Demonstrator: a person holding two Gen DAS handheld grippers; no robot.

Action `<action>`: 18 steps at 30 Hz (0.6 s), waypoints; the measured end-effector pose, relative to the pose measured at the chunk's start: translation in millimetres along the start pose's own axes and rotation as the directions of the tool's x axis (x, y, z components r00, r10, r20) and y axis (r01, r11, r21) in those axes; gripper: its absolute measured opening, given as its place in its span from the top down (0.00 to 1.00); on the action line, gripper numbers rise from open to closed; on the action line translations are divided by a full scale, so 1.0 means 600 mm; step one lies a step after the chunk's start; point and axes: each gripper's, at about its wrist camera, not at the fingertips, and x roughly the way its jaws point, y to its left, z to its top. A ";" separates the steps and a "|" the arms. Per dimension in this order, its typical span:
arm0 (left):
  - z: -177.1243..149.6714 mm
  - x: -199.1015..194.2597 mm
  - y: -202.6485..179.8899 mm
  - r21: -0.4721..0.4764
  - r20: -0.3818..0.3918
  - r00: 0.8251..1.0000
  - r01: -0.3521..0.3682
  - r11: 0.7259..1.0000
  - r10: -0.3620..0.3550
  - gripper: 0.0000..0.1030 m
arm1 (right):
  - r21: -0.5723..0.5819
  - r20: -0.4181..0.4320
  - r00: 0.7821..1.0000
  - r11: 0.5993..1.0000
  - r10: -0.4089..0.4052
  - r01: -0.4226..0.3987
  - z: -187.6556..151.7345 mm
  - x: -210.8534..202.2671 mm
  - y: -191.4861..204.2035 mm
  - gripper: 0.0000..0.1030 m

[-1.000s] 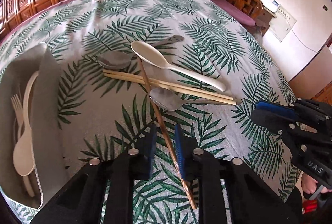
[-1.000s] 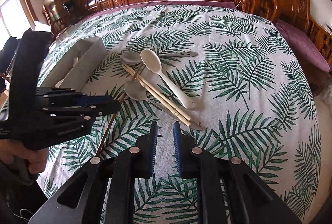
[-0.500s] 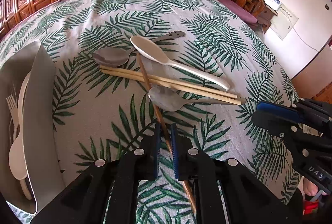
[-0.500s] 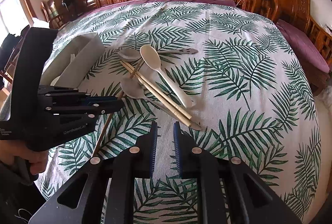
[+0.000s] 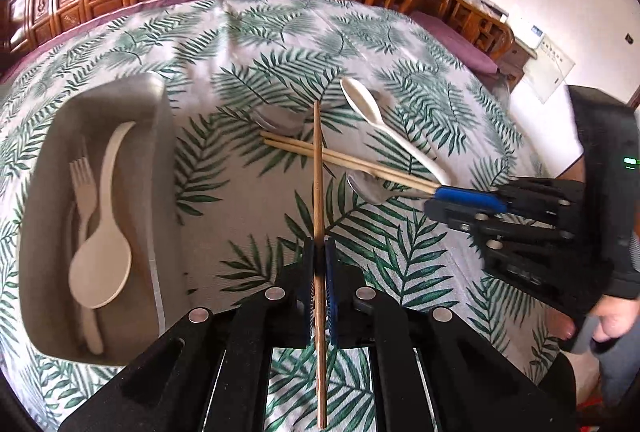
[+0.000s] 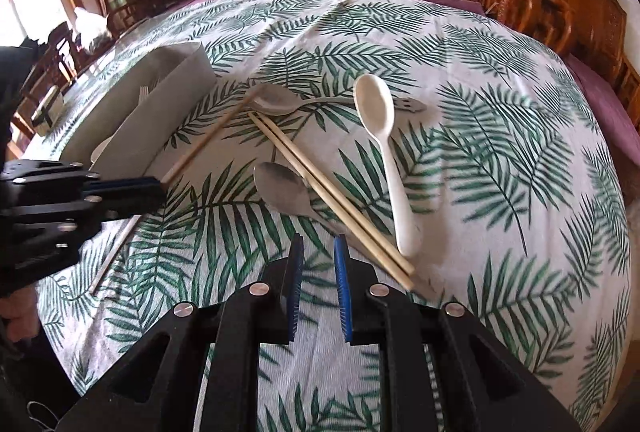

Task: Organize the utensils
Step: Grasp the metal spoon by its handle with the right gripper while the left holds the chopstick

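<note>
Desk [image 5: 248,43] with the leaf-print cloth; grey tray [image 5: 160,167] at left, already holding a white fork and spoon. Left hand-held gripper [image 5: 319,260] has just closed and now pinches the brown chopstick [image 5: 317,167], long axis running straight away from it, far tip over the pile. Tray lies left of that gripper, nothing between. Right hand-held gripper [image 6: 318,256] slightly spread, empty, just near of the pale chopstick pair [image 6: 332,195] and steel spoon [image 6: 282,187]. White spoon [image 6: 384,147] to their right, second steel spoon [image 6: 276,103] beyond.

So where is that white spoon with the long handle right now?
The white spoon lies on the leaf-print tablecloth, right of the pale chopstick pair, its bowl over a metal spoon's handle.
</note>
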 end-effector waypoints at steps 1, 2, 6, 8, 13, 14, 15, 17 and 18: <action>0.000 -0.005 0.001 -0.002 0.006 1.000 0.001 1.000 -0.001 0.96 | -0.005 -0.003 1.000 1.000 0.002 -0.002 0.004 0.003 0.001 0.83; -0.001 -0.010 0.002 -0.002 0.012 1.000 0.003 1.000 -0.003 0.96 | -0.012 -0.012 1.000 1.000 0.009 -0.009 0.011 0.008 0.002 0.83; -0.003 -0.027 0.005 0.002 0.031 1.000 0.005 1.000 -0.006 0.96 | -0.027 -0.046 0.999 0.999 0.026 -0.027 0.023 0.025 0.004 0.83; -0.004 -0.034 0.007 0.002 0.037 0.999 0.011 1.000 -0.011 0.96 | -0.034 -0.059 0.998 0.999 0.030 -0.032 0.026 0.032 0.005 0.83; -0.005 -0.048 0.012 0.001 0.053 0.998 0.020 1.000 -0.020 0.96 | -0.048 -0.084 0.996 0.998 0.022 -0.026 0.034 0.044 -0.003 0.83; -0.005 -0.050 0.013 0.001 0.056 0.998 0.022 1.000 -0.022 0.96 | -0.044 -0.091 0.995 0.998 0.029 -0.033 0.035 0.046 -0.005 0.81; -0.006 -0.052 0.014 0.000 0.057 0.998 0.022 1.000 -0.022 0.96 | -0.028 -0.097 0.994 0.998 0.052 -0.055 0.035 0.047 -0.011 0.80; -0.007 -0.055 0.016 -0.002 0.061 0.998 0.025 1.000 -0.025 0.96 | -0.023 -0.106 0.992 0.997 0.065 -0.068 0.036 0.049 -0.013 0.78; -0.007 -0.057 0.018 -0.003 0.062 0.998 0.026 1.000 -0.025 0.96 | -0.032 -0.109 0.992 0.998 0.058 -0.061 0.036 0.049 -0.011 0.78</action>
